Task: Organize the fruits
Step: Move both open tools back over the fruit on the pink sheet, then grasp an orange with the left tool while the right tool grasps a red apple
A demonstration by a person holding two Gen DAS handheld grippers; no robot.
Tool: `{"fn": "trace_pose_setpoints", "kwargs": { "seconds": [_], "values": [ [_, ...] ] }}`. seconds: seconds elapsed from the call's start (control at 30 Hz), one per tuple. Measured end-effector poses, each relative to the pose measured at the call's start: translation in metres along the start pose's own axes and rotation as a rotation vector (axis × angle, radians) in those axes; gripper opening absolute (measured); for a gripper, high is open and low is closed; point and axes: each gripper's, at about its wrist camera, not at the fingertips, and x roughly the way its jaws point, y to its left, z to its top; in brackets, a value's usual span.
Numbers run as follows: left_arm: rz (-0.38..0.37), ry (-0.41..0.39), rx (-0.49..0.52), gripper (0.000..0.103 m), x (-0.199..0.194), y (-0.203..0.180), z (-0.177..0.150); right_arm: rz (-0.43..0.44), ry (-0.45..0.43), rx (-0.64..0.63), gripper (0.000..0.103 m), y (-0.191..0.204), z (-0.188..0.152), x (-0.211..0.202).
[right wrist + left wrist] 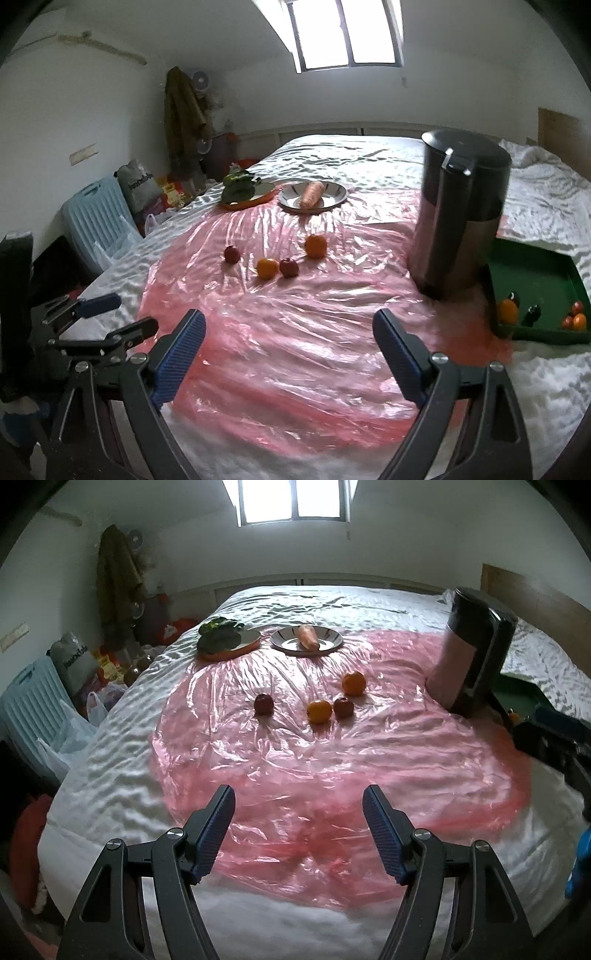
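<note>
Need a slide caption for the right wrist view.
Open right gripper faces two oranges and two apples on pink plastic, green tray beside.

- A grey sack (75,657) on the floor left of the bed, at about nine o'clock from the fruit, carries one line of dark printed lettering; it is too small and blurred to read.
- The same grey sack (138,181) shows in the right wrist view, and its lettering is no clearer there.
- No other text, label, brand, number or sign can be read.
</note>
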Motion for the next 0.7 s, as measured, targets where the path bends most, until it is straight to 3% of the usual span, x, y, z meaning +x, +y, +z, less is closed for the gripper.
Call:
{"fn": "trace_pose_setpoints", "kwargs": {
  "seconds": [0.33, 0.7],
  "values": [
    [0.047, 0.0, -0.036, 0.066, -0.006, 0.004, -0.006, 0.03, -0.001, -0.048, 0.103, 0.009, 0.002, -0.007],
    [0.1, 0.015, -0.051, 0.066, 0.005, 0.025, 0.004, 0.075, 0.026, -0.061, 0.103, 0.01, 0.007, 0.021]
  ]
}}
